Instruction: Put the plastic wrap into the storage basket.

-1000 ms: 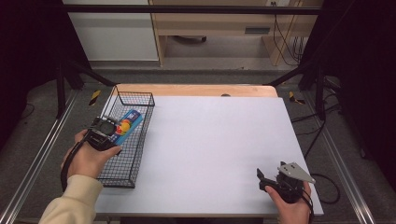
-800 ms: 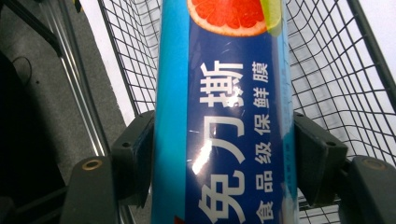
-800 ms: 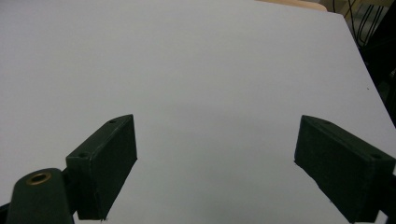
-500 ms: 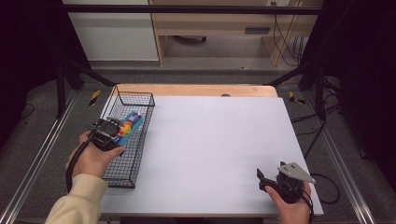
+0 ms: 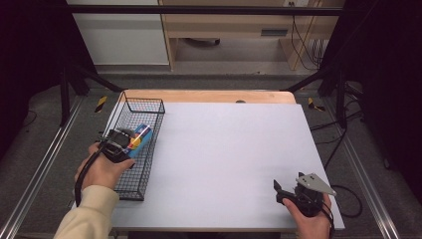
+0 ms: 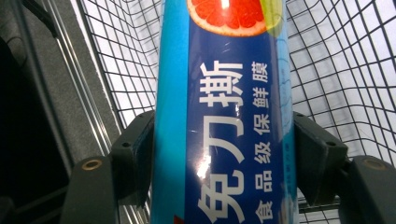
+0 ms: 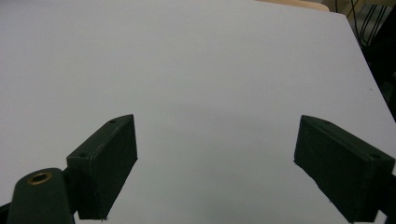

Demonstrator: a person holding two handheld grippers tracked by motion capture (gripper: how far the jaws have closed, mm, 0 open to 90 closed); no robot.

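The long blue cardboard box of cling film, printed with white characters and a grapefruit slice, sits over the black wire basket at the worktop's nine o'clock edge. The left tool clamps it on both long sides. At five o'clock, the right tool rests with its jaws wide and empty.

The white bench is brightly lit from above, while the room around it is very dark. The blue box is so close it looks a bit fuzzy, with small shiny glare spots. The wire basket bends at the edges.
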